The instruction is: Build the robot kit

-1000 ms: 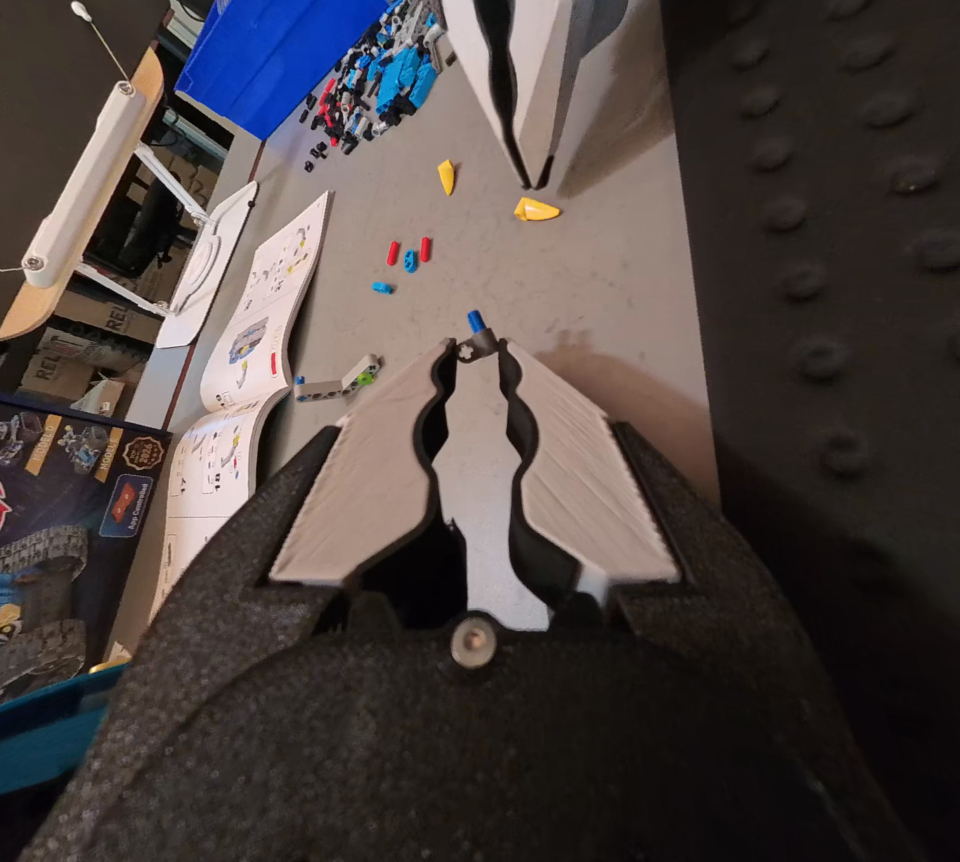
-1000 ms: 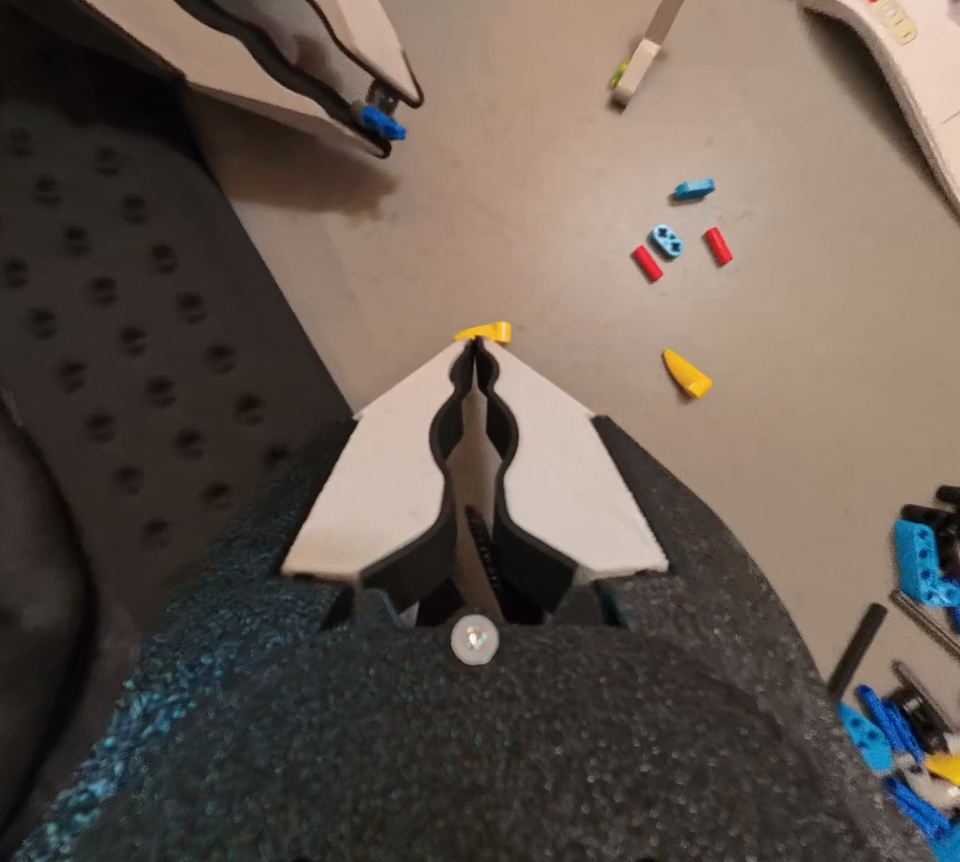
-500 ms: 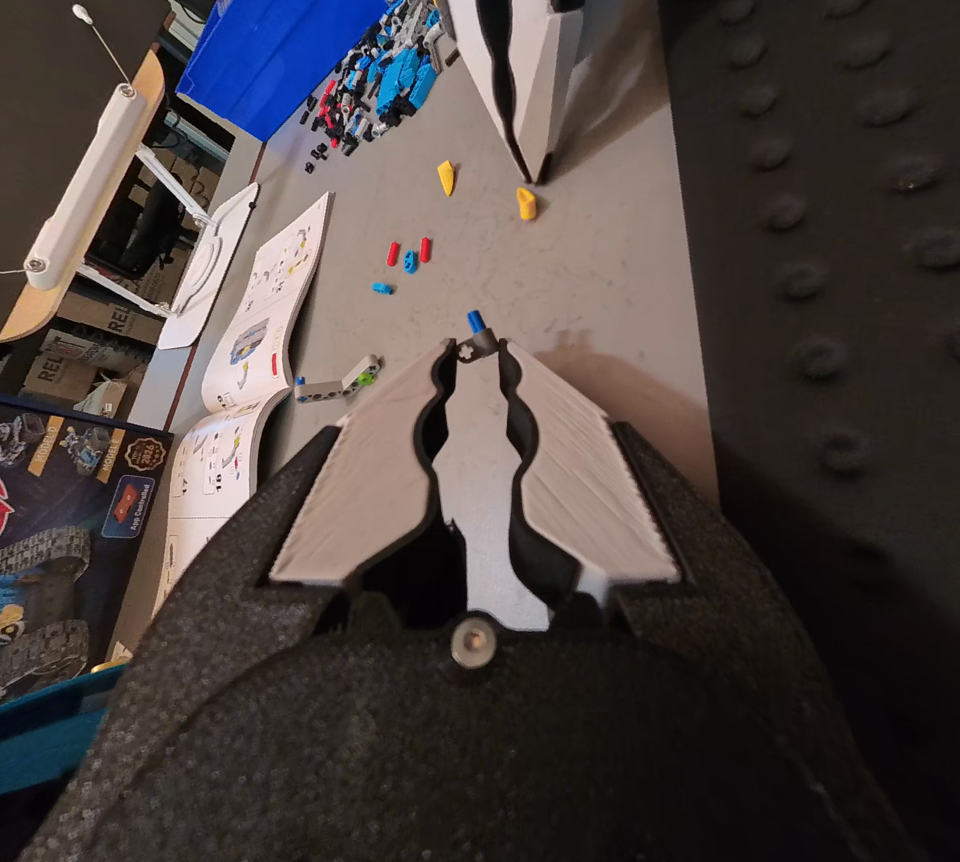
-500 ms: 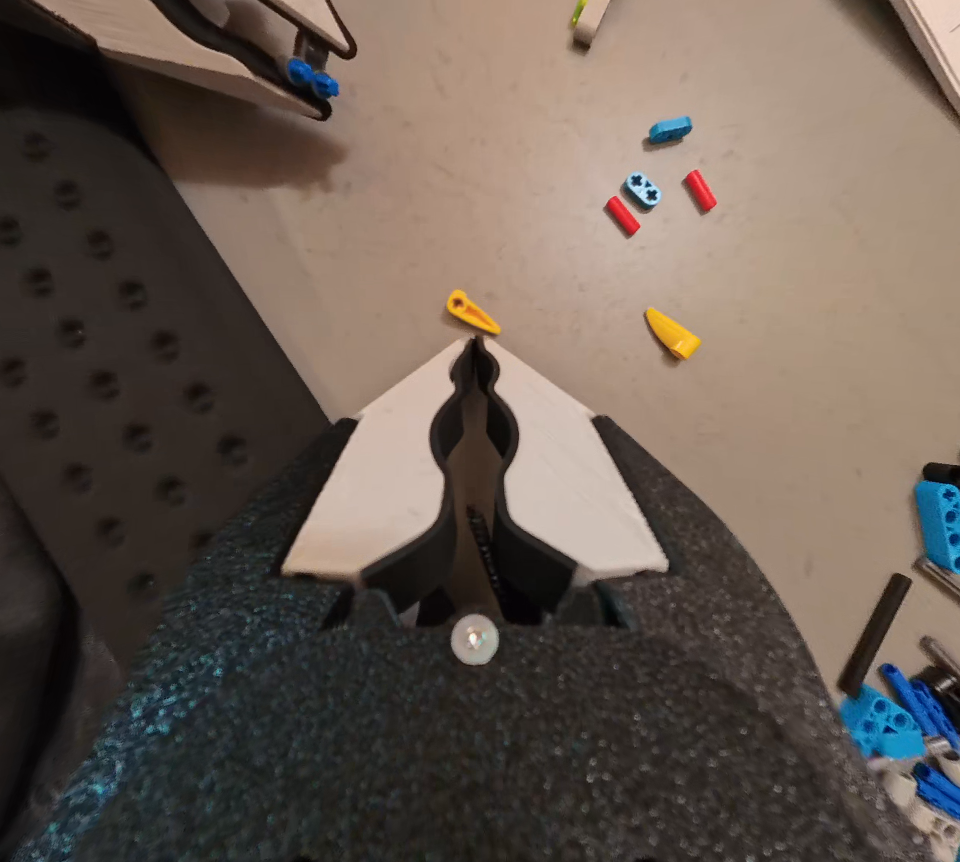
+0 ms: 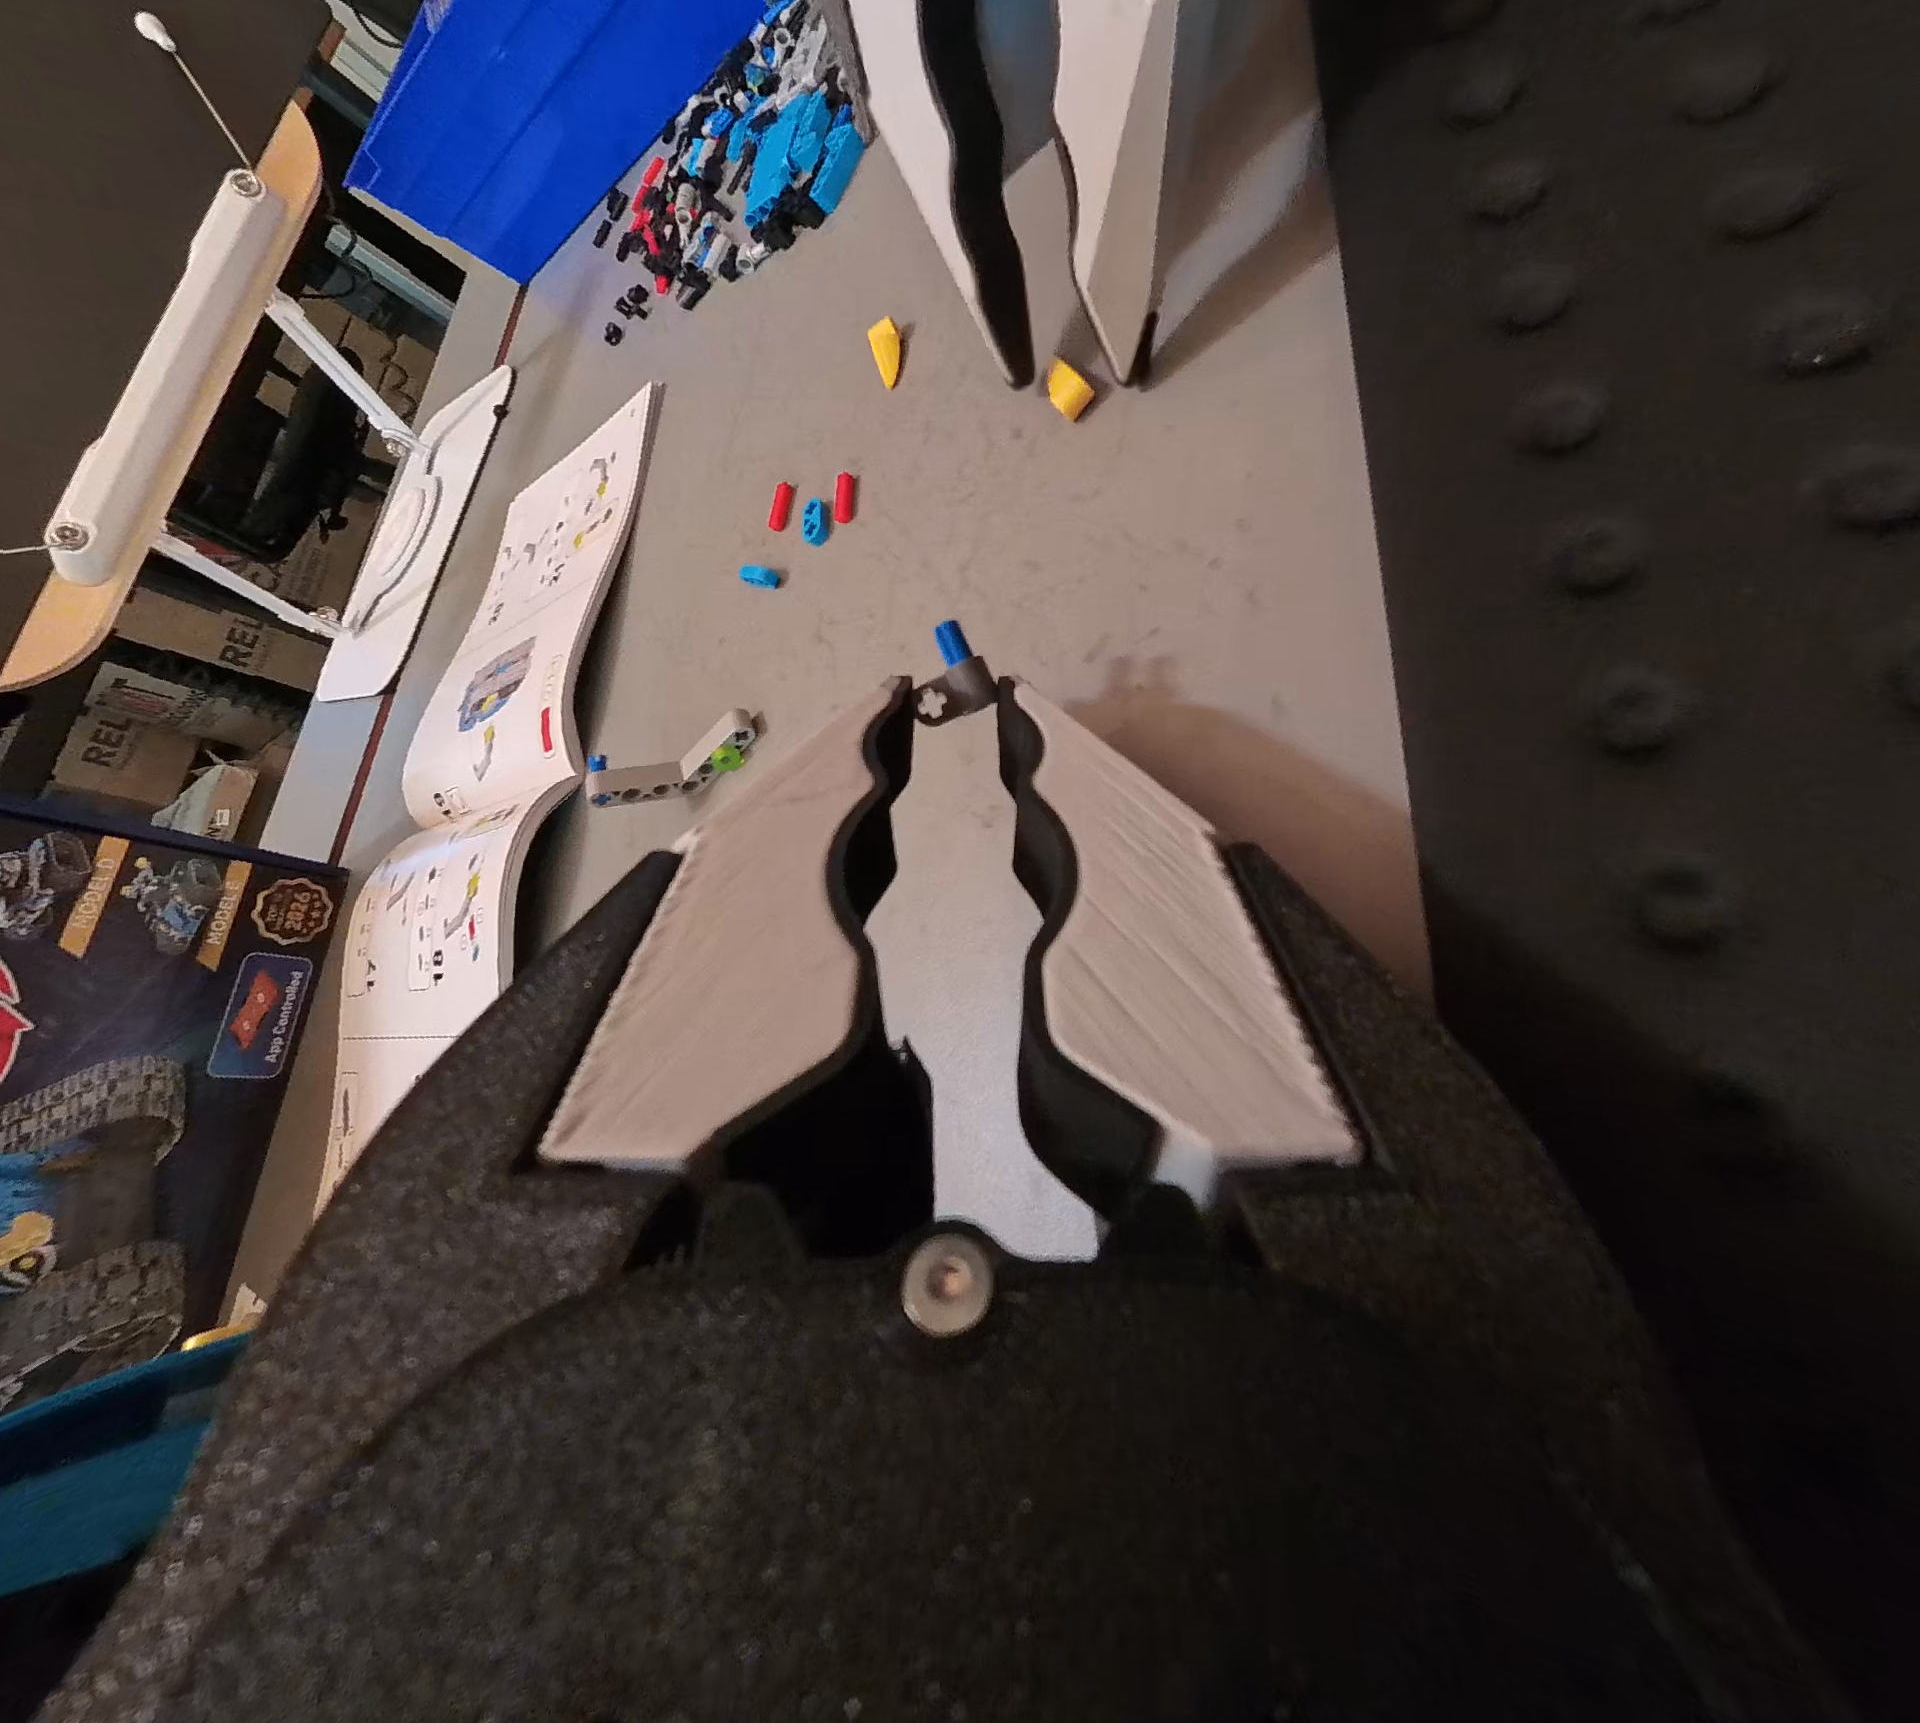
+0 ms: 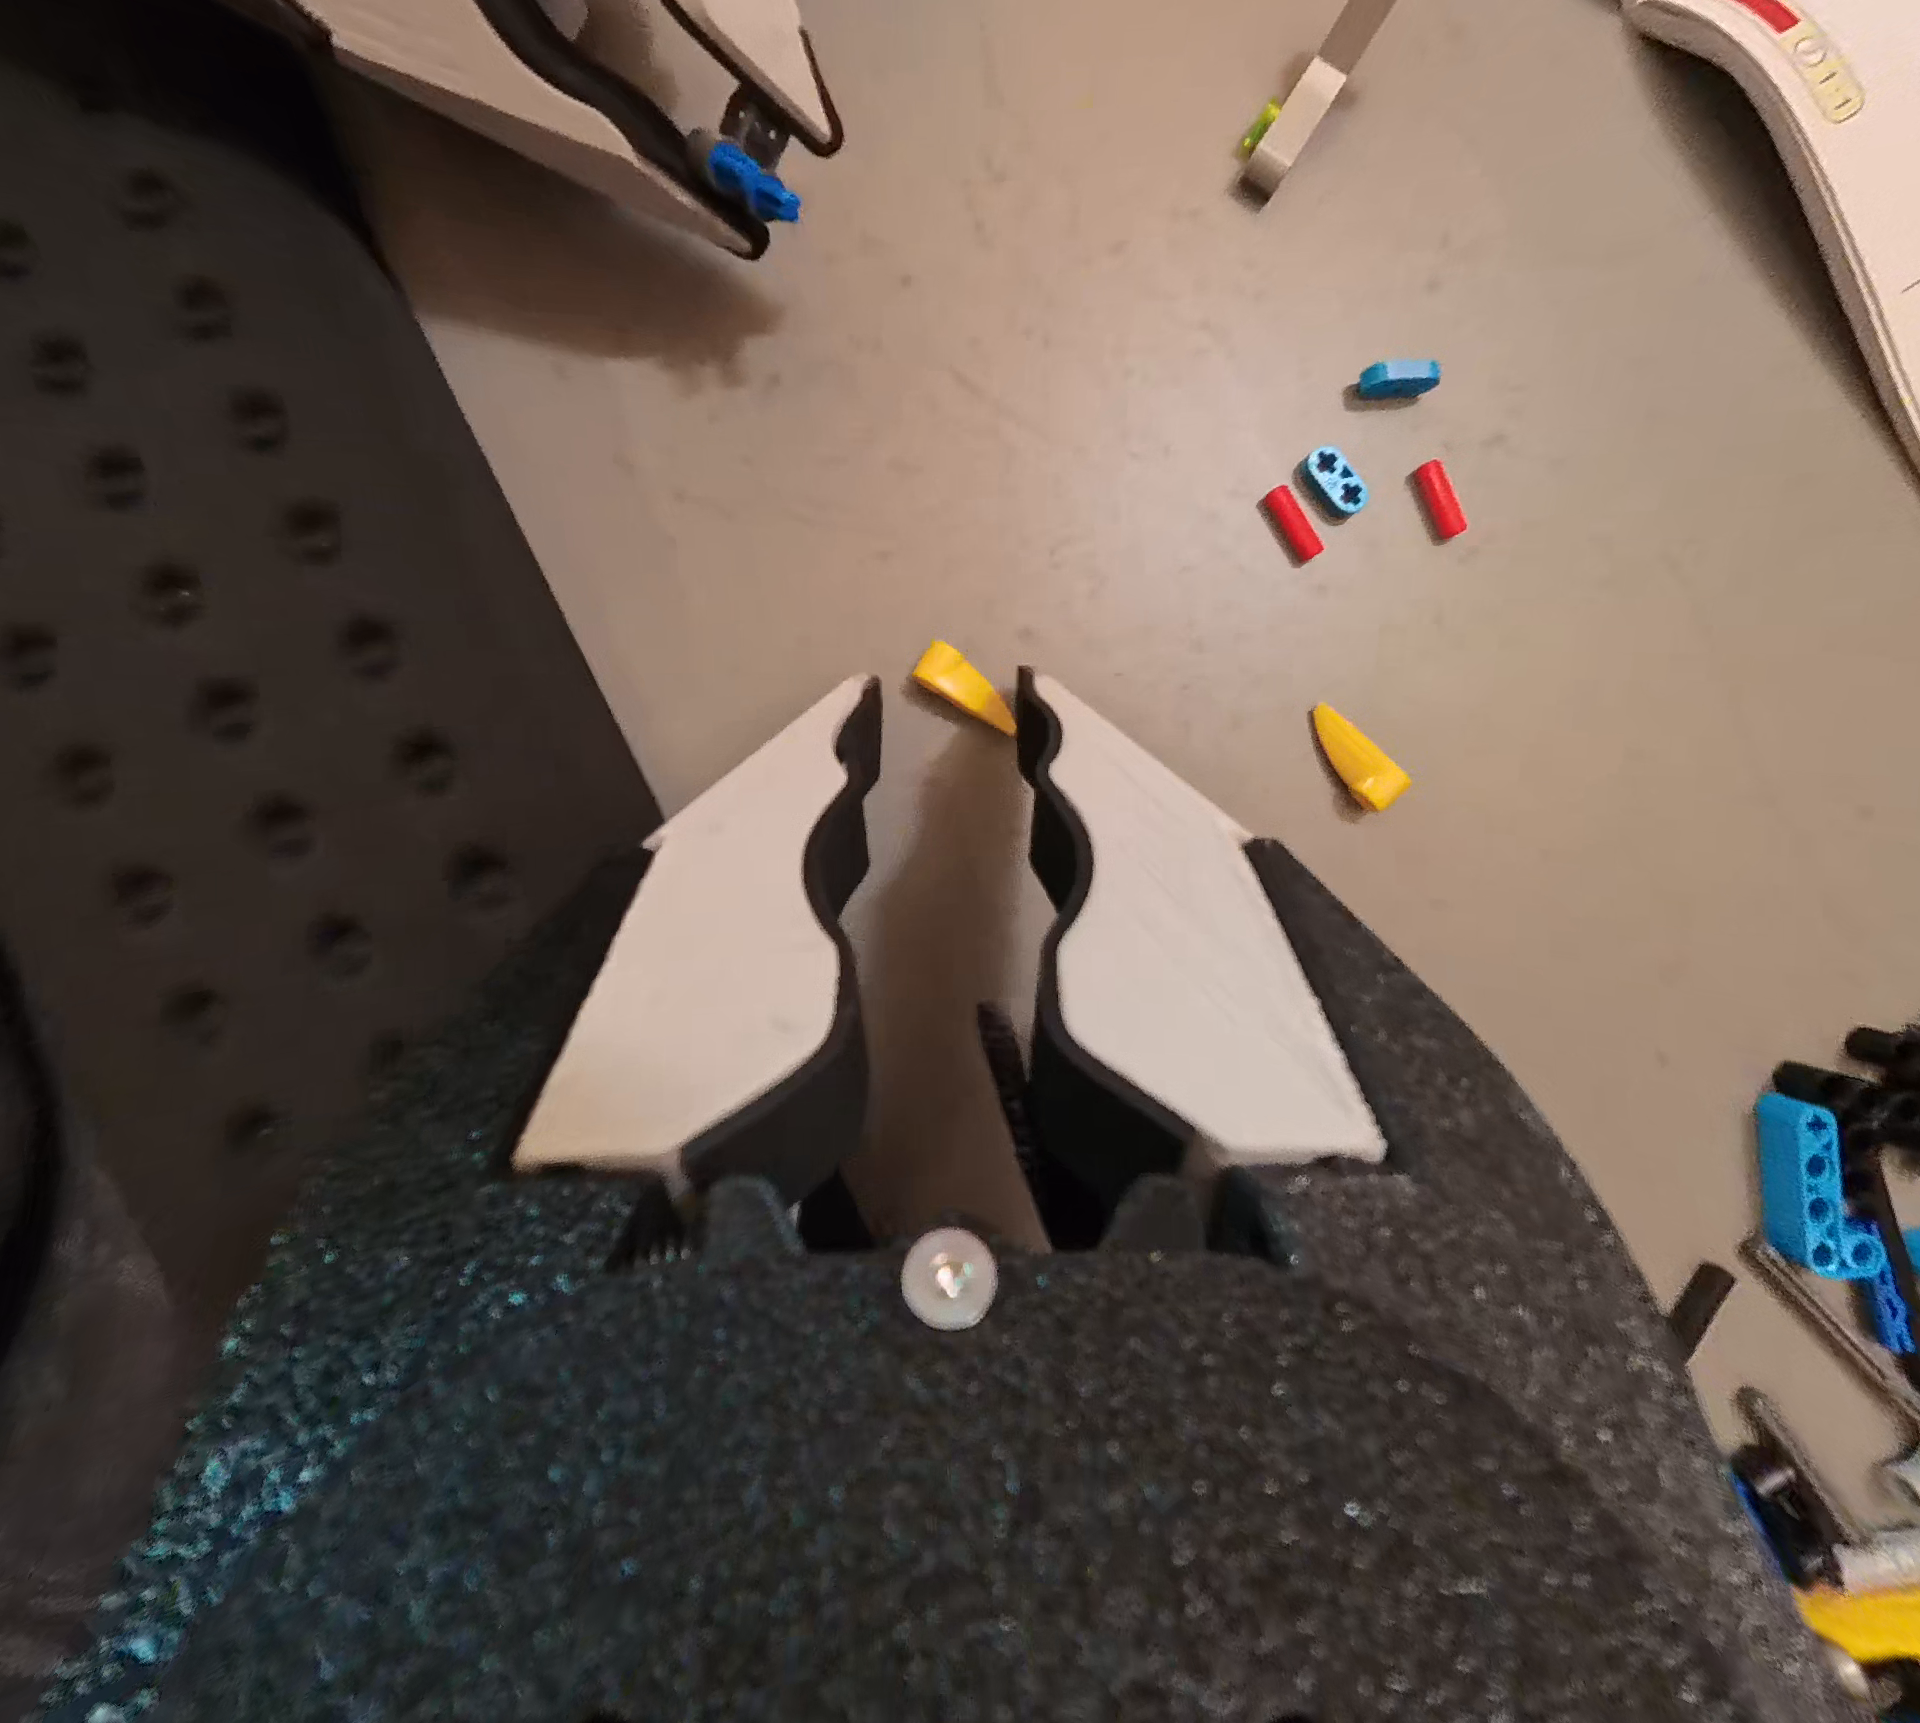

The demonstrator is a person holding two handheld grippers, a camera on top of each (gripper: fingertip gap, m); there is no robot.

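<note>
My left gripper [image 5: 951, 697] is shut on a small grey connector with a blue pin [image 5: 958, 674], held just above the grey table; it also shows in the right wrist view [image 6: 750, 167]. My right gripper [image 6: 948, 694] is open, its tips either side of a yellow wedge piece [image 6: 961, 681] lying on the table. In the left wrist view that wedge [image 5: 1068, 387] lies between the right gripper's fingertips [image 5: 1016, 364]. A second yellow wedge [image 6: 1356, 757] lies to the right.
Two red pins [image 6: 1290, 522] and two small blue pieces [image 6: 1334, 480] lie nearby. A grey bent beam [image 6: 1340, 47] and an open instruction booklet [image 5: 530, 624] lie beyond. A pile of loose pieces [image 5: 748, 167], a blue bin [image 5: 561, 42] and a black dimpled mat [image 6: 208, 634] border the area. The gap from one gripper's tips to the other's is roughly 9 centimeters.
My right gripper was shut by the yellow wedge, let it drop flat on the table, then opened around it. The left gripper has stayed still with its connector.
</note>
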